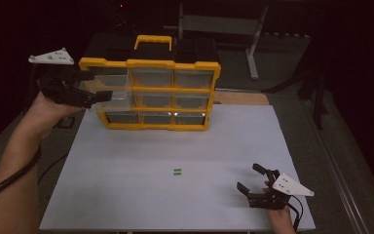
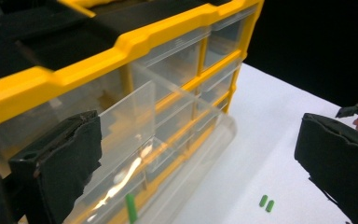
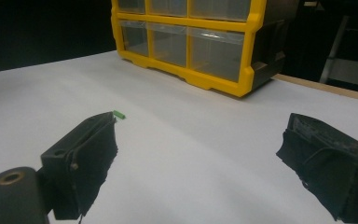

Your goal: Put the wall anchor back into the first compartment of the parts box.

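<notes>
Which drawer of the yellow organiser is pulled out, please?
The clear drawer in the left column's middle row, by the left tongs, sticks out; the others sit flush.

This looks like a lab or workshop set up for recording handwork, not a home. The landmark is a yellow parts organiser (image 1: 151,92) with clear small drawers and a carry handle, the sort of bin that holds screws or electronic bits. It stands at the far end of a plain white counter (image 1: 175,195). Behind the organiser the room is dark, and a grey metal stand with splayed legs (image 1: 253,44) rises from a bare floor. To the right of the organiser a metal rail (image 1: 341,180) runs along the floor. In front of the organiser lie two tiny green pieces (image 1: 177,171).
</notes>
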{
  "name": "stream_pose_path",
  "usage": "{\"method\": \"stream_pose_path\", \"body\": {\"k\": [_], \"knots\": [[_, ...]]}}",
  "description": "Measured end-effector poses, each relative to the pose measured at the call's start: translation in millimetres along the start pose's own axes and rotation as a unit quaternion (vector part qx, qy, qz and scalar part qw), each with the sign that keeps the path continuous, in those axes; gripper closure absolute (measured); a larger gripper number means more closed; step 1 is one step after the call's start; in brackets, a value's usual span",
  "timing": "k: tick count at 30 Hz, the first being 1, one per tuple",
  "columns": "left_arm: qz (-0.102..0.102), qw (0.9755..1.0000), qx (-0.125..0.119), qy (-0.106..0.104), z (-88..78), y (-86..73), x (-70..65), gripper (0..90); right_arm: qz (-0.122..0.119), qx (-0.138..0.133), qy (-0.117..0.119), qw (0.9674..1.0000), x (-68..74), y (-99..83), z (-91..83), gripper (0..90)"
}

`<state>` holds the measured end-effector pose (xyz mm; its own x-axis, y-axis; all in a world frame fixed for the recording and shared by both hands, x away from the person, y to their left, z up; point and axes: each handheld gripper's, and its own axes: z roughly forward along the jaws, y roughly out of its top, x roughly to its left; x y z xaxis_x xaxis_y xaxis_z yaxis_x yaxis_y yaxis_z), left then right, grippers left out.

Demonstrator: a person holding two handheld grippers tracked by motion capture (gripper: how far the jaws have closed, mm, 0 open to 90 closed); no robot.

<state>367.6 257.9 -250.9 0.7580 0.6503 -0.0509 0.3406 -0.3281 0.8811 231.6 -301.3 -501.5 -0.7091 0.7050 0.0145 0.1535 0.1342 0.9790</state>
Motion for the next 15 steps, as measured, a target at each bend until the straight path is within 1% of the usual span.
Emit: {"method": "stream_pose_path", "body": {"k": [1, 2, 3, 4, 5, 6, 7, 8, 9, 10, 11, 12, 13, 15], "knots": [[0.000, 1.0000, 0.000, 0.000, 0.0, 0.0, 0.0, 0.0, 0.000, 0.000, 0.000, 1.0000, 0.0, 0.0, 0.0, 9.6], [0.005, 1.0000, -0.005, -0.003, 0.7, 1.5, -5.2, 0.0, 0.001, -0.001, 0.000, 1.0000, 0.2, 0.2, -0.1, 9.6], [0.005, 1.0000, -0.005, -0.003, 0.7, 1.5, -5.2, 0.0, 0.001, -0.001, 0.000, 1.0000, 0.2, 0.2, -0.1, 9.6], [0.014, 0.9999, 0.000, -0.006, 2.8, 3.1, -11.7, 0.0, 0.000, 0.000, 0.000, 1.0000, 0.5, 0.3, 0.0, 9.6], [0.014, 0.9999, 0.000, -0.006, 2.8, 3.1, -11.7, 0.0, 0.000, 0.000, 0.000, 1.0000, 0.5, 0.3, 0.0, 9.6], [0.026, 0.9996, 0.006, -0.013, 5.6, 4.2, -19.0, 0.0, -0.001, 0.000, 0.000, 1.0000, 0.6, 0.4, 0.1, 9.6], [0.026, 0.9996, 0.006, -0.013, 5.6, 4.2, -19.0, 0.0, -0.001, 0.000, 0.000, 1.0000, 0.6, 0.4, 0.1, 9.6], [0.035, 0.9991, 0.008, -0.022, 7.9, 5.1, -25.2, 0.0, -0.001, -0.001, 0.000, 1.0000, 0.6, 0.5, 0.1, 9.6], [0.035, 0.9991, 0.008, -0.022, 7.9, 5.1, -25.2, 0.0, -0.001, -0.001, 0.000, 1.0000, 0.6, 0.5, 0.1, 9.6], [0.042, 0.9988, 0.008, -0.025, 10.5, 5.8, -31.2, 0.0, -0.002, -0.001, 0.000, 1.0000, 0.6, 0.6, 0.0, 9.6], [0.046, 0.9985, 0.003, -0.030, 11.3, 5.9, -34.1, 0.0, -0.001, -0.002, 0.000, 1.0000, 0.6, 0.7, -0.1, 9.6], [0.051, 0.9983, -0.001, -0.028, 12.3, 6.1, -37.6, 0.0, -0.002, -0.002, 0.000, 1.0000, 0.5, 0.7, -0.1, 9.6], [0.051, 0.9983, -0.001, -0.028, 12.3, 6.1, -37.6, 0.0, -0.002, -0.002, 0.000, 1.0000, 0.5, 0.7, -0.1, 9.6], [0.062, 0.9977, -0.006, -0.028, 14.6, 6.3, -44.8, 0.0, -0.001, -0.001, 0.001, 1.0000, 0.6, 0.6, 0.1, 9.6]]}}
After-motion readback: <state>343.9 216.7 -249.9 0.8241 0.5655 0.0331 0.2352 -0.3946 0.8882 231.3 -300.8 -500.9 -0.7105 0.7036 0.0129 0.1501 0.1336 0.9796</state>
